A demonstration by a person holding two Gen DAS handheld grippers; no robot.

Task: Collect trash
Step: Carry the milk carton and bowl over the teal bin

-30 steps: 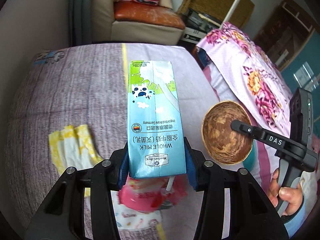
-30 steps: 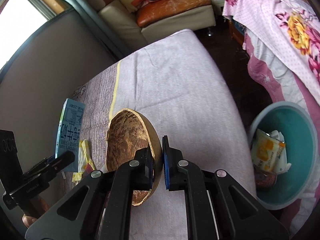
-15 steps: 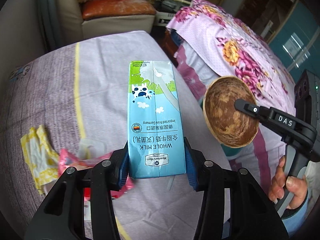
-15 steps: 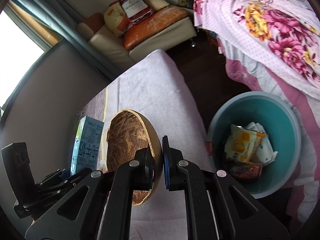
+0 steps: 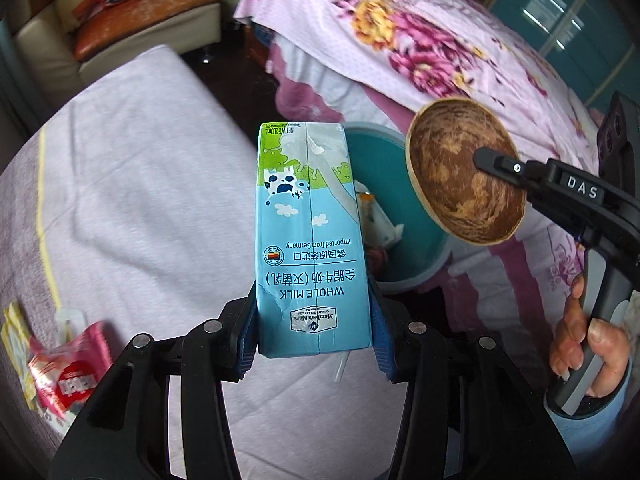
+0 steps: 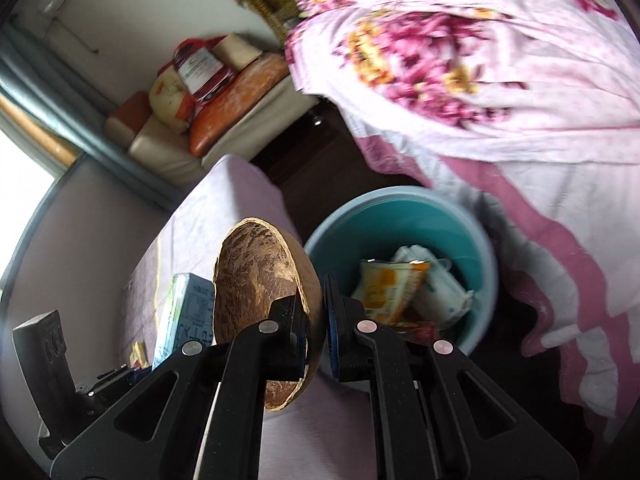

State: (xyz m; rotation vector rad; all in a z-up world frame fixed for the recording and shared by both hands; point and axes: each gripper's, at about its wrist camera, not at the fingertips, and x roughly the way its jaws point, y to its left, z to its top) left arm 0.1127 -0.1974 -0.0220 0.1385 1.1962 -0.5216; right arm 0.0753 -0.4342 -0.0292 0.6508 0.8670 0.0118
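Left gripper (image 5: 314, 334) half-open, clamped on milk carton (image 5: 310, 240); right gripper (image 6: 316, 320) nearly closed, pinching coconut shell (image 6: 260, 280) wall.

The left tool (image 5: 314, 330) is held clamped and angled steeply downward, while the right tool (image 6: 316, 334) is pinched nearly shut.

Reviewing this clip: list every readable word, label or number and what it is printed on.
"WHOLE MILK", "Imported from Germany", "Member's Mark", "NET WT: 200mL": milk carton, printed upside down.
"DAS": right claw.
Chinese line on the carton: not transcribed.
Pink wrapper lettering: too blurred.
Packets in the teal bin: unreadable.
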